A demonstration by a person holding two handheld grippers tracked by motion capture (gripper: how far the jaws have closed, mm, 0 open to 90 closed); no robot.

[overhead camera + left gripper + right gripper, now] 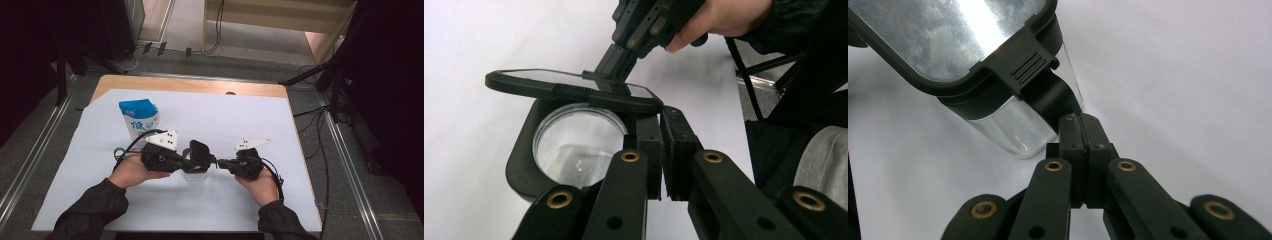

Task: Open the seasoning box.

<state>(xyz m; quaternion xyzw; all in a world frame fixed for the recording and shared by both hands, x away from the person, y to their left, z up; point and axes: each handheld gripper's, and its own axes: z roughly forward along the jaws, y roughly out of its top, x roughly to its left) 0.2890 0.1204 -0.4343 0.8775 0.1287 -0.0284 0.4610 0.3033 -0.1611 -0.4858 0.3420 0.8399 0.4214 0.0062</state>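
Glass container [195,172] sits mid-surface [240,115], lid [200,152] hinged up. Left tongs [661,150] clamp its black rim; right tongs [1082,135] pinch, prob., the lid's latch tab. Milk carton [139,117] behind-left.

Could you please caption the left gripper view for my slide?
Left gripper shut beside an open glass jar, its lid raised.

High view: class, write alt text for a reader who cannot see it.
Two hands hold black tongs, left and right, meeting at a clear jar with a raised black lid on a white-covered table. A blue and white carton stands behind the left hand.
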